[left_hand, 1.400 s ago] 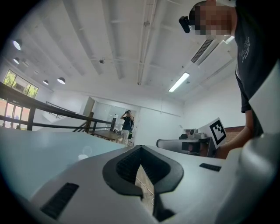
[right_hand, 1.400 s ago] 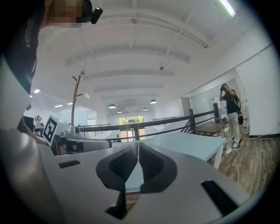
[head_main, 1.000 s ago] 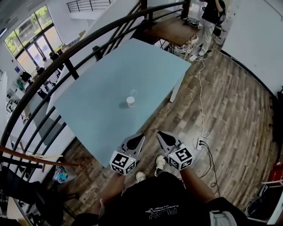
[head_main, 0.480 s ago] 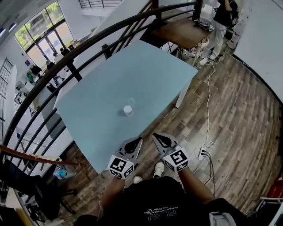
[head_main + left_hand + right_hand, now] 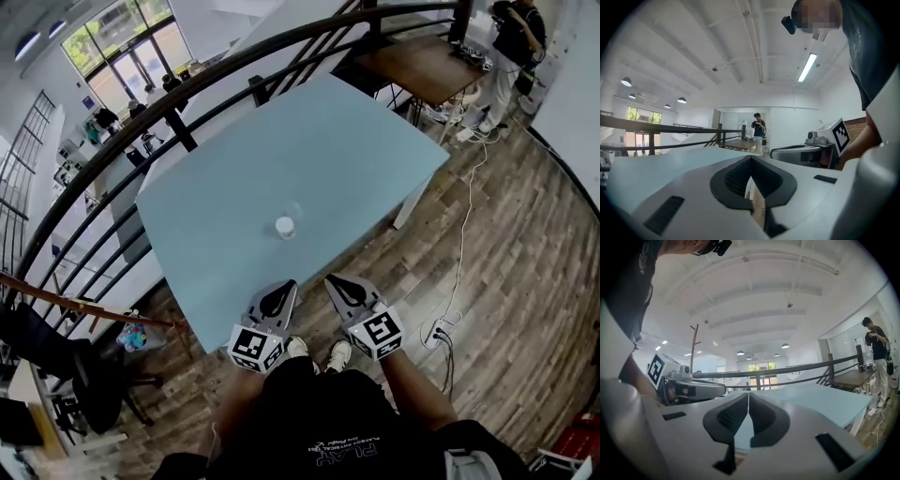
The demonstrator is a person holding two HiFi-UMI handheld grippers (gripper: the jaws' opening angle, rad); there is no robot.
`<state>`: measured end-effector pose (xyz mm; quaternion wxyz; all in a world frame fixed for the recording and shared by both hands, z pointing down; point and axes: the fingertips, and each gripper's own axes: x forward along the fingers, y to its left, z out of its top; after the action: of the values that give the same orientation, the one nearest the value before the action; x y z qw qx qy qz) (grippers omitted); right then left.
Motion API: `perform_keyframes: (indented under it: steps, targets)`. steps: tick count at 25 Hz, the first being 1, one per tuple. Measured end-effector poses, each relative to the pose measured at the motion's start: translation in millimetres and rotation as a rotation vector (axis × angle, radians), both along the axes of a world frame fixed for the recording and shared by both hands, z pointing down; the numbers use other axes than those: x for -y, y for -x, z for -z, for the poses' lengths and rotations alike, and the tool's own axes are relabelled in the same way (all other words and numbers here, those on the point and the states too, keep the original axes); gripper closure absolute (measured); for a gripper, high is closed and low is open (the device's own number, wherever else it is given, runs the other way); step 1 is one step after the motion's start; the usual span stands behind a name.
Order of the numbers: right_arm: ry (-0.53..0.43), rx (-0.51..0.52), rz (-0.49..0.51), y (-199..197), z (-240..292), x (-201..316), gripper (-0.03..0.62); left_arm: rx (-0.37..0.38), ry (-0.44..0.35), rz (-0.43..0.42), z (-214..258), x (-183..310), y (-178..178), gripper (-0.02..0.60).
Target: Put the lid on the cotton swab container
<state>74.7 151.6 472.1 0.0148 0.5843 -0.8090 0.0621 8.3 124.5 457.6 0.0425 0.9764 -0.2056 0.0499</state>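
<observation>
A small white round cotton swab container [image 5: 285, 226] stands near the middle of the light blue table [image 5: 225, 197]. A faint clear thing [image 5: 296, 209] lies just behind it; I cannot tell what it is. My left gripper [image 5: 284, 292] and right gripper [image 5: 335, 284] hover side by side over the table's near edge, well short of the container. Both are shut with nothing between the jaws. The left gripper view shows its pads [image 5: 750, 161] meeting, with the right gripper's body [image 5: 811, 152] alongside. In the right gripper view the jaws [image 5: 748, 397] leave only a thin slit.
A black curved railing [image 5: 197, 89] runs behind the table. Far right, a person [image 5: 514, 37] stands beside a wooden table [image 5: 422, 66]. A white cable [image 5: 461, 253] and a power strip [image 5: 438, 330] lie on the wooden floor. The wearer's shoes [image 5: 319, 352] are below the grippers.
The head view has swung, so the table and railing sit further right in the picture. Both grippers have travelled along with the body and stay shut, side by side. The container has not moved on the table.
</observation>
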Motion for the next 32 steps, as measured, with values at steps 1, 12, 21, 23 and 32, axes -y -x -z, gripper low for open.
perform_keyframes:
  steps: [1, 12, 21, 23, 32]
  targets:
    - [0.0, 0.0, 0.014, 1.8, -0.2, 3.1, 0.574, -0.005, 0.0, 0.015, -0.2, 4.0, 1.2, 0.572]
    - [0.02, 0.022, 0.122, 11.8, -5.9, 62.0, 0.574, -0.046, 0.013, 0.105, -10.3, 64.5, 5.2, 0.572]
    - [0.069, -0.016, 0.172, 21.5, -11.4, 139.0, 0.574, -0.055, 0.047, 0.155, -16.2, 138.4, 14.5, 0.572]
    - [0.069, -0.039, 0.177, 27.1, -13.2, 156.2, 0.574, -0.059, 0.051, 0.154, -19.1, 153.9, 18.1, 0.572]
    - [0.088, -0.12, 0.181, 42.1, -18.7, 229.6, 0.574, -0.076, 0.058, 0.128, -24.7, 223.8, 26.8, 0.572]
